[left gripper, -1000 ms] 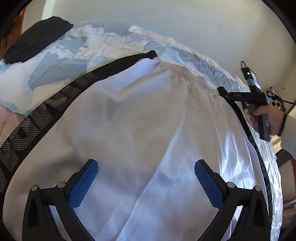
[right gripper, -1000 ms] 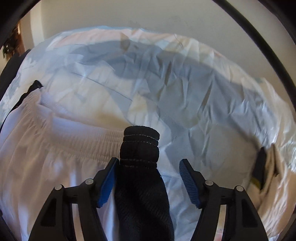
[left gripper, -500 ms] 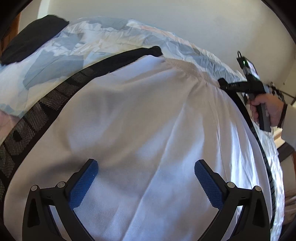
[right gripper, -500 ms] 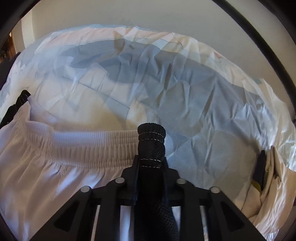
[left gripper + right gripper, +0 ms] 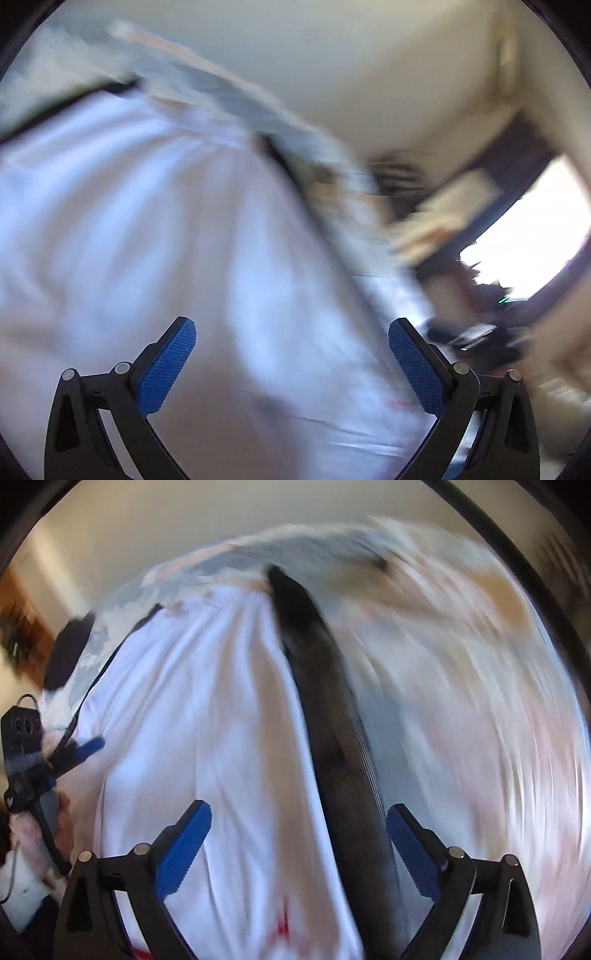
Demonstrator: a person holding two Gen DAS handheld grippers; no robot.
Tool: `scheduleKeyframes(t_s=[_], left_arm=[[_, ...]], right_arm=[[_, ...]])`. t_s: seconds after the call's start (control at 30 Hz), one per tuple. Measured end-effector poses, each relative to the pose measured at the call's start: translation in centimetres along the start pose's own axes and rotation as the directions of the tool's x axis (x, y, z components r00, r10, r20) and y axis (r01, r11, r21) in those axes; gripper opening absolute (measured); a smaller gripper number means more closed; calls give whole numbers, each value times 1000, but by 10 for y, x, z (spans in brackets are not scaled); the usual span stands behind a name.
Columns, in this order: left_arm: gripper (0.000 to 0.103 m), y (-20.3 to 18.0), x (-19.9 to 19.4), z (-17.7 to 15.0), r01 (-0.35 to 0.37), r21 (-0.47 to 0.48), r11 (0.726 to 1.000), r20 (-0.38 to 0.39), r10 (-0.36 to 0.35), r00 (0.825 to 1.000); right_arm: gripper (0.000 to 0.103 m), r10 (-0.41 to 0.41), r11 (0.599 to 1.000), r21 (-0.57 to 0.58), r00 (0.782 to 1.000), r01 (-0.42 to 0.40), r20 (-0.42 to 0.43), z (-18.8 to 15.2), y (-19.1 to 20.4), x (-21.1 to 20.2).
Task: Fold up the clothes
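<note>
White shorts [image 5: 207, 716] lie spread under the wide-open right gripper [image 5: 299, 845].

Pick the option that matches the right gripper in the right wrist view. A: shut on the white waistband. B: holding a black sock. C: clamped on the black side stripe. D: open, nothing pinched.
D: the right gripper has just opened wide, its blue pads clear of the white shorts and their black stripe.

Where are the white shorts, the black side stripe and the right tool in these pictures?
white shorts [image 5: 207, 701]: right wrist view, on the broad white front panel.
black side stripe [image 5: 328, 720]: right wrist view, midway along the dark band.
right tool [image 5: 299, 843]: right wrist view, midway between its open blue fingertips.
</note>
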State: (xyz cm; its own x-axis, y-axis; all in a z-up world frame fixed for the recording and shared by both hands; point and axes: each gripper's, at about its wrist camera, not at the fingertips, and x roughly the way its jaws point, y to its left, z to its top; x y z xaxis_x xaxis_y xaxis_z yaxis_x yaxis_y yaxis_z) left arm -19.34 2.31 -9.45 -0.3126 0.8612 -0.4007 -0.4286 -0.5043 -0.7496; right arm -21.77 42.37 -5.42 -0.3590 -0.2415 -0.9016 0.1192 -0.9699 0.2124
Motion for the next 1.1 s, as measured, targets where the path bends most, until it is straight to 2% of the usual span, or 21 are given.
scheduleKeyframes(t_s=[0.03, 0.07, 0.1, 0.13, 0.2, 0.23, 0.27, 0.33, 0.4, 0.47, 0.57, 0.7, 0.73, 0.77, 0.8, 0.83, 0.87, 0.9, 0.93, 0.97, 1.1], left_arm=[[102, -4, 3, -3, 79, -37, 996, -41, -80, 996], [102, -6, 6, -8, 122, -71, 990, -78, -127, 989], [102, -9, 6, -15, 121, -106, 987, -111, -133, 985], [102, -13, 2, -26, 78, -143, 987, -149, -99, 984], [102, -17, -10, -45, -58, -200, 978, -202, 17, 979], [102, -20, -20, -59, -132, -231, 964, -219, 81, 972], [102, -23, -28, -72, -173, -265, 949, -225, 114, 968], [102, -31, -34, -97, -207, -301, 931, -251, 132, 959], [102, -45, -26, -113, -237, -271, 933, -303, 152, 941], [102, -55, -13, -125, -218, -266, 939, -324, 126, 938], [102, -60, 3, -143, -215, -307, 927, -358, 97, 929], [102, -58, 9, -165, -273, -316, 909, -345, 158, 925], [102, -59, 9, -167, -275, -313, 909, -328, 168, 929], [102, -59, 8, -168, -277, -313, 909, -318, 174, 932], [97, -59, 7, -169, -276, -312, 909, -308, 179, 935], [90, -61, 5, -172, -273, -311, 910, -299, 179, 937], [57, -61, 5, -175, -275, -308, 911, -298, 182, 937], [9, -62, 9, -177, -294, -300, 908, -314, 197, 929], [4, -62, 13, -178, -324, -284, 902, -334, 224, 916], [4, -63, 16, -180, -340, -274, 900, -346, 238, 908], [4, -73, 19, -182, -303, -260, 917, -348, 204, 915]], right_arm=[[102, 18, 998, 54, 999, -16, -41, -17, -13, -4], [102, 37, 995, 99, 998, -32, -54, -31, -23, -8], [102, 55, 989, 138, 997, -48, -51, -42, -32, -14], [102, 73, 982, 177, 996, -64, -48, -54, -42, -19], [102, 97, 968, 229, 995, -100, 26, -69, -58, -34], [102, 108, 963, 241, 992, -119, 61, -74, -64, -38], [102, 105, 964, 237, 991, -122, 84, -78, -67, -40], [101, 59, 975, 210, 994, -77, 91, -81, -70, -35], [97, 49, 980, 188, 993, -69, 111, -85, -69, -23], [94, 63, 983, 165, 989, -84, 133, -91, -71, -13], [82, 3, 994, 112, 997, -11, 72, -99, -72, 7], [79, 98, 985, 125, 985, -115, 140, -107, -80, 4], [71, 104, 984, 129, 983, -124, 152, -107, -82, 4], [53, 104, 984, 130, 982, -125, 161, -107, -83, 4], [40, 104, 983, 131, 980, -126, 170, -108, -83, 3], [20, 90, 985, 132, 982, -112, 165, -108, -84, 4], [9, 80, 985, 142, 986, -101, 149, -107, -86, 7], [8, 86, 982, 156, 986, -109, 145, -107, -88, 8], [7, 97, 978, 170, 984, -122, 146, -107, -91, 8], [7, 108, 974, 184, 983, -135, 148, -106, -94, 8], [6, 62, 983, 165, 988, -85, 141, -111, -93, 1]])
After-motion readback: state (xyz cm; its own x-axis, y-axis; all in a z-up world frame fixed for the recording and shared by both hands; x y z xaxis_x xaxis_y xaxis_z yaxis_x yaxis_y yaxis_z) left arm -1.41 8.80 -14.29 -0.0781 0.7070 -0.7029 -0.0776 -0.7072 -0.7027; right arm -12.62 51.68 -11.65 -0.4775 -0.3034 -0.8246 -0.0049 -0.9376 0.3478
